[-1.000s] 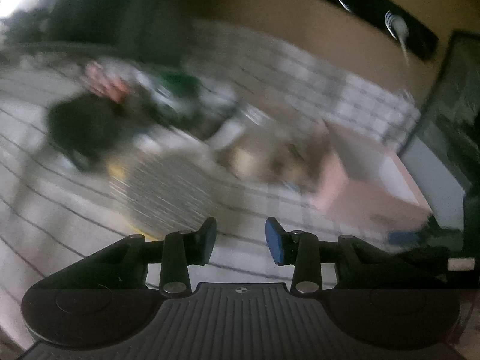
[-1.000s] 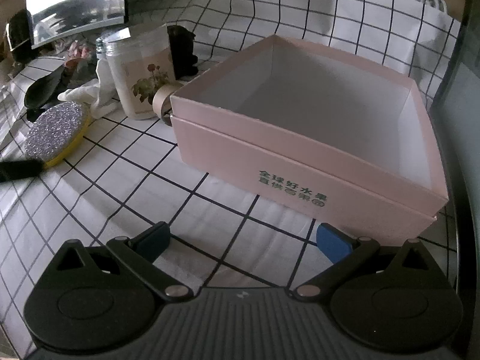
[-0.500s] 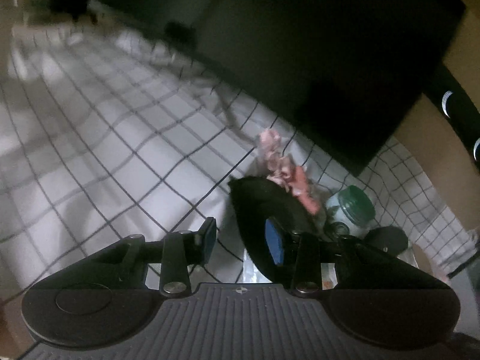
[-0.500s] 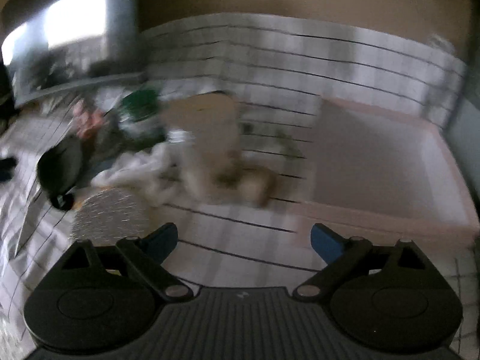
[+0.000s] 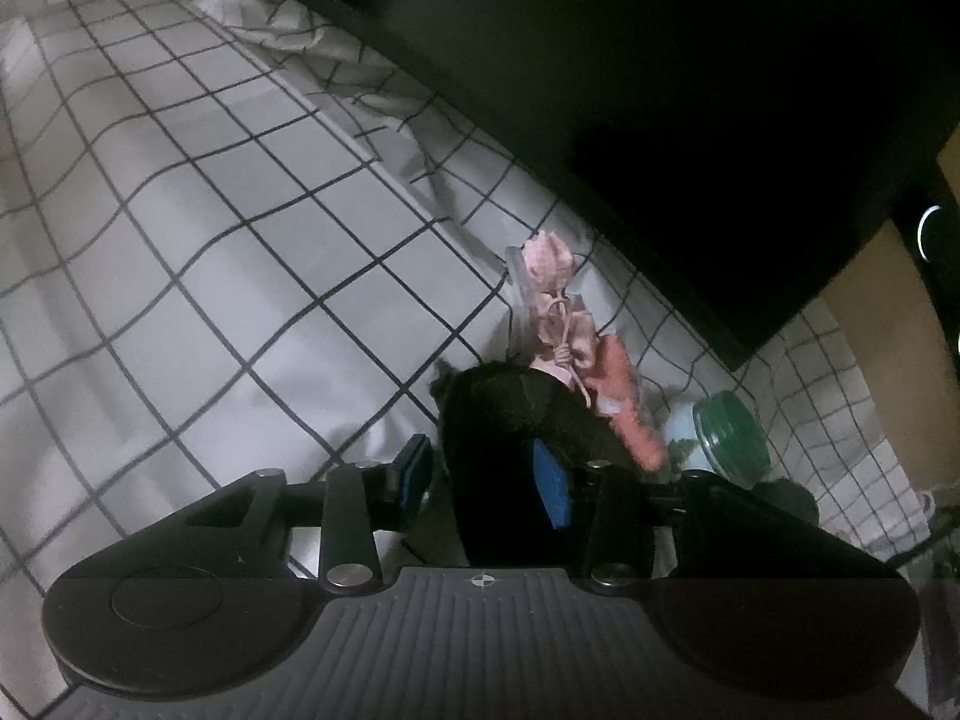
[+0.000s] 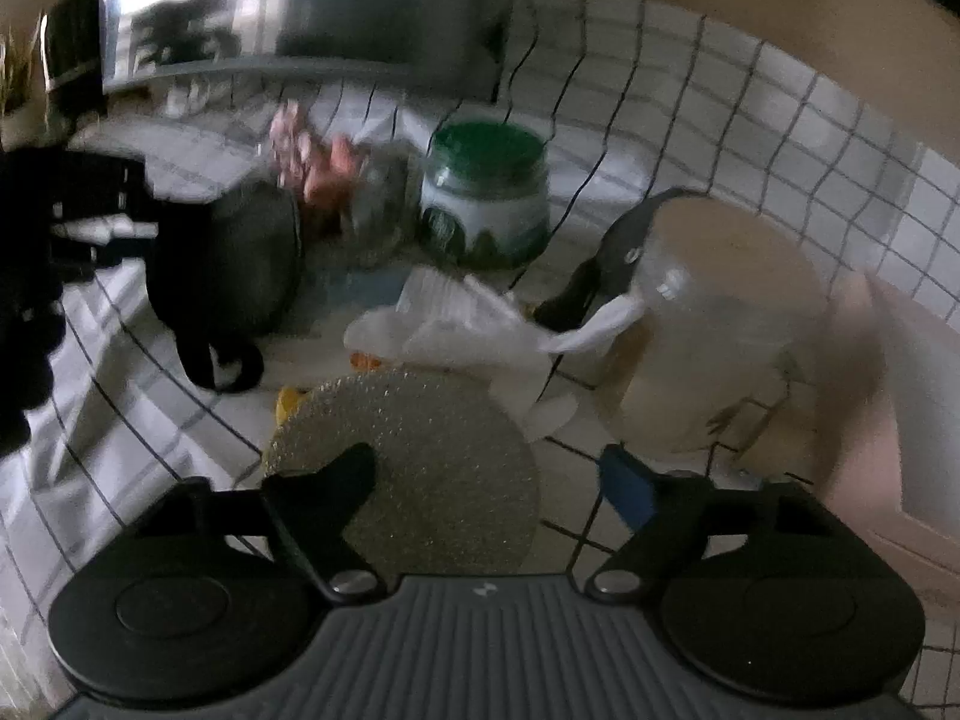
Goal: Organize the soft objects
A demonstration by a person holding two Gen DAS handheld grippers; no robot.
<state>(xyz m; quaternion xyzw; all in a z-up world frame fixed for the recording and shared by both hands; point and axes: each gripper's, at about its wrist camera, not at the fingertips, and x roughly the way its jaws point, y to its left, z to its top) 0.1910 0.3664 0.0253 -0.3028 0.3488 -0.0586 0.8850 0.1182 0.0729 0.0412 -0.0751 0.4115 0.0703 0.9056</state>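
Note:
A black soft pouch [image 5: 510, 414] lies on the checked cloth and also shows in the right wrist view [image 6: 228, 264]. My left gripper [image 5: 483, 477] is open, its blue pads on either side of the pouch's near end. A pink and orange soft toy [image 5: 576, 348] lies just beyond the pouch. My right gripper [image 6: 492, 480] is open, low over a round glittery sponge [image 6: 414, 468] with a yellow underside. A crumpled white cloth [image 6: 474, 330] lies behind the sponge. The pink box [image 6: 900, 408] is at the right edge.
A green-lidded jar [image 6: 486, 198] stands at the back, also in the left wrist view [image 5: 729, 438]. A clear plastic jar [image 6: 714, 324] stands right of the sponge with a dark object [image 6: 606, 270] behind it. A dark monitor [image 5: 690, 90] looms behind the cloth.
My left gripper has swung left and closed in on the black pouch, which now sits between its pads. My right gripper has turned from the pink box to hover over the sponge.

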